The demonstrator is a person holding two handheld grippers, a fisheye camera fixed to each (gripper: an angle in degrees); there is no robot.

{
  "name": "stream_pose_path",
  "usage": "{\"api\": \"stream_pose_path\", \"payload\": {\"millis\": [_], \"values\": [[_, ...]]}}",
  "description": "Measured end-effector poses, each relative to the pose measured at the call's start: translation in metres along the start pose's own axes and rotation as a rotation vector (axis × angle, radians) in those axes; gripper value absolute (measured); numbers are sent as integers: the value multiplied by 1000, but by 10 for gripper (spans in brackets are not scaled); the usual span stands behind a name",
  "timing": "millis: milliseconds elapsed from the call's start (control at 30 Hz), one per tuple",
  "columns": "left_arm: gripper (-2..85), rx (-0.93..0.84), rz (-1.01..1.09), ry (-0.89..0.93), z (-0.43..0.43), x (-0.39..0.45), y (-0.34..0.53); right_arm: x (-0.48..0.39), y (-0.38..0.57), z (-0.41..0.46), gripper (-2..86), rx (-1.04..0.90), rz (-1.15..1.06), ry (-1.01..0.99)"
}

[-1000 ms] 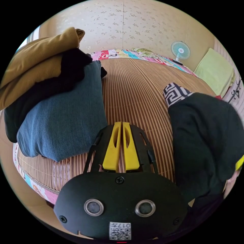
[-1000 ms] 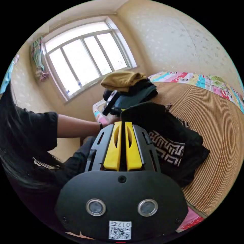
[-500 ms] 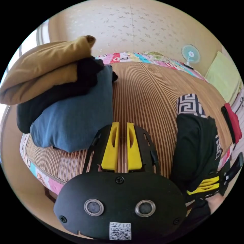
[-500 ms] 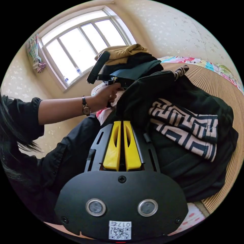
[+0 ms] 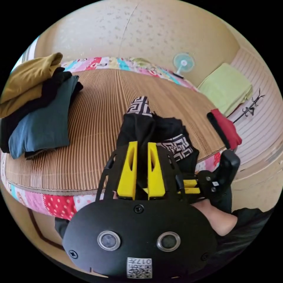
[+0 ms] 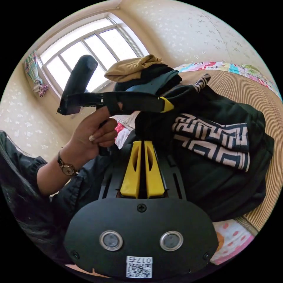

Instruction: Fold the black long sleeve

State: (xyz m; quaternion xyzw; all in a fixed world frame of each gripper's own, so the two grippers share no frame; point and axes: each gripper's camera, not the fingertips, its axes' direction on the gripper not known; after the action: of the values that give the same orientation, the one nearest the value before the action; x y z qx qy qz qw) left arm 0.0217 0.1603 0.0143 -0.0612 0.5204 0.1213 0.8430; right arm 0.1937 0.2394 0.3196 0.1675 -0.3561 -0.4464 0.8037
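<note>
Black long sleeve (image 6: 218, 165) | bunched on mat (image 5: 97, 118) | right gripper (image 6: 141, 147) clamps hem

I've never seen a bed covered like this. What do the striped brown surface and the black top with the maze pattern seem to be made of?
The striped brown surface looks like a bamboo or reed mat: thin parallel slats, slightly glossy. The black top looks like soft, matte knit or fleece, judging by its thick rounded folds; its maze pattern seems printed or knitted in, I can't tell which.
</note>
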Motion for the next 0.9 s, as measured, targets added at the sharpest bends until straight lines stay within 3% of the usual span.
{"api": "stream_pose_path", "payload": {"millis": [167, 267, 333, 433, 533, 633, 700, 767, 900], "values": [[15, 252, -38, 441, -106, -75, 24, -60, -10, -79, 27, 27, -381, -156], [10, 406, -41, 751, -157, -130, 47, -38, -27, -155, 22, 157, -403, -313], [8, 473, -7, 879, -180, -152, 58, -4, -33, -192, 26, 282, -277, -302], [8, 523, 28, 1061, -200, -179, 73, 64, -19, -207, 63, 393, 129, -75], [9, 548, 33, 1153, -208, -199, 85, 111, -19, -158, 63, 77, 266, -82], [10, 591, 32, 1254, -217, -224, 100, 110, -23, -160, 28, -25, 105, -456], [10, 645, 50, 1381, -229, -246, 111, 83, -29, -183, 18, -109, -178, -887], [10, 663, 95, 1486, -242, -257, 116, 52, -29, -213, 15, -156, -370, -1040], [11, 682, 287, 1657, -290, -262, 123, -4, -24, -304, 10, -159, -709, -1007]]}}
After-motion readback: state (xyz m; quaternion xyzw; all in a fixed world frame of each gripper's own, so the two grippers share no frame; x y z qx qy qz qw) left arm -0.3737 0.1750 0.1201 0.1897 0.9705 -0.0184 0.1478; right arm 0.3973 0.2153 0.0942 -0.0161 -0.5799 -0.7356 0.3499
